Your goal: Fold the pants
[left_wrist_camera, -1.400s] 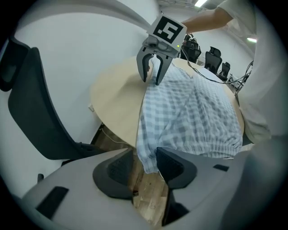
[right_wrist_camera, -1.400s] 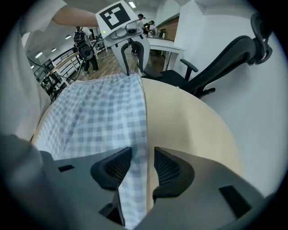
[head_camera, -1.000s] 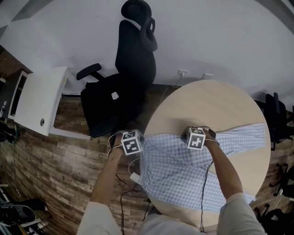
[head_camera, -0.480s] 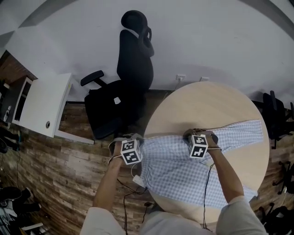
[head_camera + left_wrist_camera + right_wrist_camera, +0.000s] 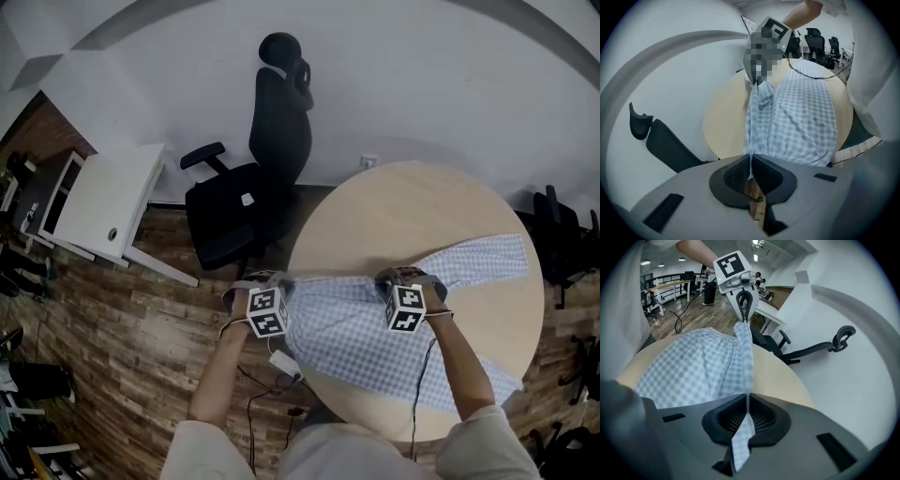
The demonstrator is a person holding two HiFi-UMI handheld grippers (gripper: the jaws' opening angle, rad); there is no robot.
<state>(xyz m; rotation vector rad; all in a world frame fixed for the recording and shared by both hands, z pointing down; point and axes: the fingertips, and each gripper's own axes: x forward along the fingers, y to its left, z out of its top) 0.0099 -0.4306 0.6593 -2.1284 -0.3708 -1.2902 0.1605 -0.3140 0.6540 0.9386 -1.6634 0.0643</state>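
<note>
Light blue checked pants (image 5: pixel 356 333) lie across the round wooden table (image 5: pixel 412 202), one leg (image 5: pixel 483 255) reaching toward the right rim. My left gripper (image 5: pixel 274 281) is at the table's left edge, shut on the far edge of the cloth. My right gripper (image 5: pixel 401 277) is shut on the same edge further right. The stretch between them is lifted and taut. In the left gripper view the jaws (image 5: pixel 751 169) pinch a thin fold of the pants (image 5: pixel 801 112). In the right gripper view the jaws (image 5: pixel 747 417) clamp the pants (image 5: pixel 703 366), and a tab of cloth sticks out behind.
A black office chair (image 5: pixel 258 183) stands beyond the table's left side. A white cabinet (image 5: pixel 103 206) sits further left on the wood floor. A cable with a white adapter (image 5: pixel 284 362) hangs by the table's near-left edge. More dark chairs (image 5: pixel 562 234) stand at the right.
Both grippers have risen and come toward me with the cloth edge in them. The pants' far leg has slid in from the table's right rim.
</note>
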